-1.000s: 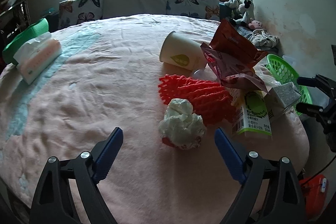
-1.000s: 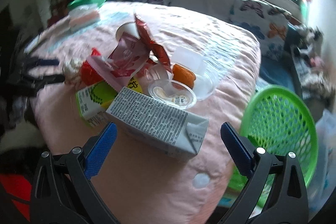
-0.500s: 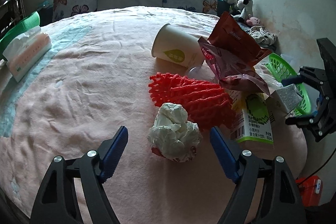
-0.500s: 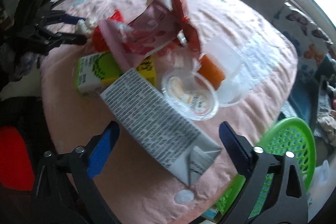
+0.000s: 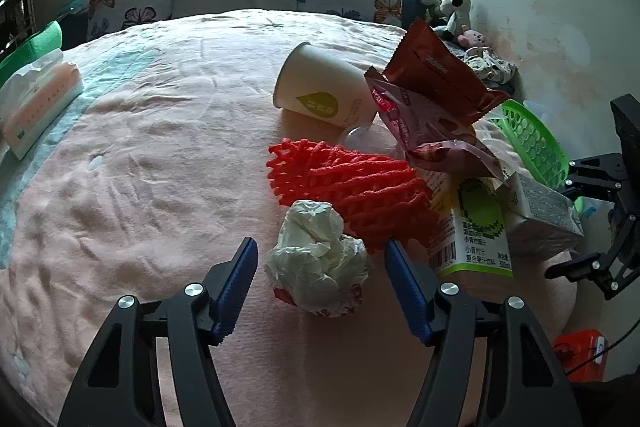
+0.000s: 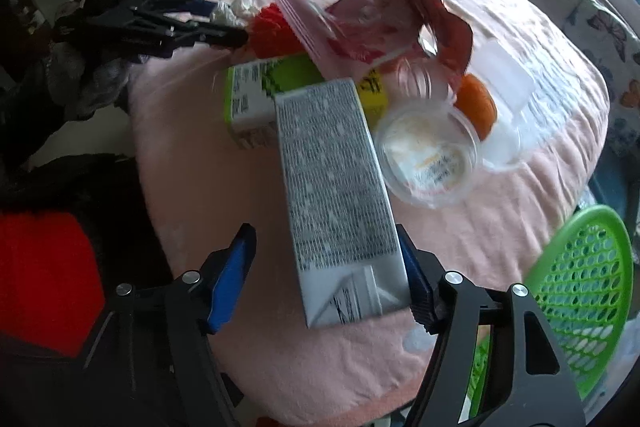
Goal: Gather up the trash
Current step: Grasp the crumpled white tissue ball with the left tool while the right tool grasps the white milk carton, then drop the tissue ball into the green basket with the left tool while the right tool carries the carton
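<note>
While both claws close, each has trash between its jaws.
Left view: left claw (image 5: pixel 318 265) half wide, tissue wad (image 5: pixel 316 271) between the pads, untouched; wad on the bed (image 5: pixel 140 155), just before the red net (image 5: pixel 352 187).
Right view: right claw (image 6: pixel 326 271) half wide around the grey carton (image 6: pixel 336 187); right pad touching, left pad apart. Green basket (image 6: pixel 580 279) right of the carton.

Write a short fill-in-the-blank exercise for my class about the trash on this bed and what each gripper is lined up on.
1. Between the closing left gripper jaws lies a crumpled white ____.
2. The right gripper is closing around a grey ____.
3. The paper cup lies on its ____.
4. The basket beside the bed is ____ in colour.

Missing words: tissue; carton; side; green
</note>
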`<state>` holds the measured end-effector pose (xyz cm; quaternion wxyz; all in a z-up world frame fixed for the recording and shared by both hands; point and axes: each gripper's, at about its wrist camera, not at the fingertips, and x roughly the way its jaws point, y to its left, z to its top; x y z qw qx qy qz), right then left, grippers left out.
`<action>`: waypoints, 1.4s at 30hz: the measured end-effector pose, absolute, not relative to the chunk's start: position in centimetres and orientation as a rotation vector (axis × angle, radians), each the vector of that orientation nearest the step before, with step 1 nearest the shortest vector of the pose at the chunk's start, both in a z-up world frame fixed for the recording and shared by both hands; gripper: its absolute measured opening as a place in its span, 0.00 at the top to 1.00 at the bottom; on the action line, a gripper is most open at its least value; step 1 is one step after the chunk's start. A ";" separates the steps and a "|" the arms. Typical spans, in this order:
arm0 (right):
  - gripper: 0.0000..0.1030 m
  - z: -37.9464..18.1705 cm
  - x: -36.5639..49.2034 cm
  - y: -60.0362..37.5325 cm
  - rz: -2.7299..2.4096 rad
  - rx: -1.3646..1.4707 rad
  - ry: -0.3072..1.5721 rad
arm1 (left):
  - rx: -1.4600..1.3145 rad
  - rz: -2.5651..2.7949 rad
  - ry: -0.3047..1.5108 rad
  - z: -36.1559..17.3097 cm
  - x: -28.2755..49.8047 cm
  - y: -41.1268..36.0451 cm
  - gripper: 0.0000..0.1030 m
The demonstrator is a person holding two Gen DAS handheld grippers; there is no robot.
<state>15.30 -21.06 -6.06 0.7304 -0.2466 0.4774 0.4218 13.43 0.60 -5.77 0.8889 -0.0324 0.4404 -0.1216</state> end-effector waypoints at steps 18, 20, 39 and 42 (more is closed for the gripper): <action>0.58 -3.7 14.5 -20.9 0.800 -0.391 0.971 | -0.079 -0.293 0.896 -4.7 12.9 1.3 0.61; 0.58 -3.1 14.1 -22.1 0.787 -0.347 0.959 | -0.075 -0.302 0.874 -3.6 12.2 1.3 0.61; 0.58 -0.5 13.9 -35.6 0.390 -0.041 0.866 | -0.096 -0.692 0.770 4.4 15.0 -10.2 0.61; 0.58 -0.6 13.9 -38.2 0.318 0.003 0.857 | -0.073 -0.762 0.787 4.6 17.0 -14.8 0.61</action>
